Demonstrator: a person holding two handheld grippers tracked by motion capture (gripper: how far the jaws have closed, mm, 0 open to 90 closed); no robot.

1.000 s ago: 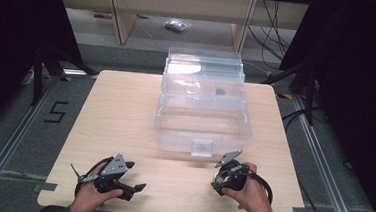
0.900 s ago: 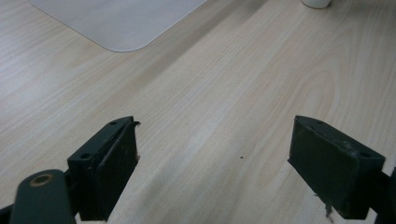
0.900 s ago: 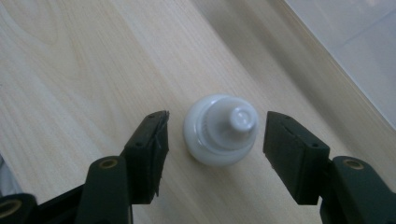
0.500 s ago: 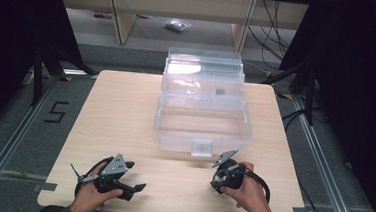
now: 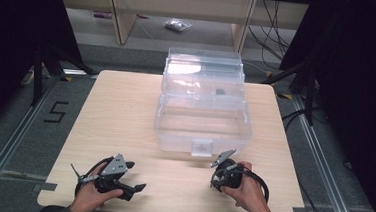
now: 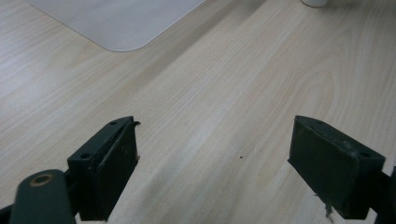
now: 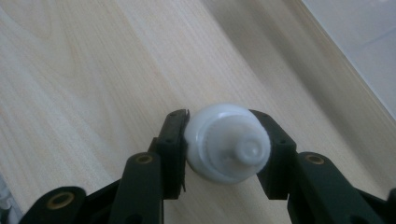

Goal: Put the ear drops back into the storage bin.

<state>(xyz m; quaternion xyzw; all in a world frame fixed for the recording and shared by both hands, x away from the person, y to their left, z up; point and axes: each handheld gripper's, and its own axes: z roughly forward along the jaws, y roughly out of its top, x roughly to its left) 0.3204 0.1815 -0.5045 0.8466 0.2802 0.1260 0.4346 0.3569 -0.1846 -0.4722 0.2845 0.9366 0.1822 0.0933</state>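
At the near left of the wooden table (image 5: 126, 106), my left gripper (image 6: 212, 163) hovers with jaws spread wide on nothing. Beyond, centre, stands a clear plastic box (image 5: 202, 122). Near right, just before it, my right gripper (image 7: 227, 147) clamps a white round cap (image 7: 227, 142).

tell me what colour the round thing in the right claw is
White; the round piece shows best in the right gripper view.

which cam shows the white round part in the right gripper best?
Right gripper view: the white round part sits clamped between the jaws, close up. High view shows the right gripper, the part too small to tell. Left gripper view shows table.
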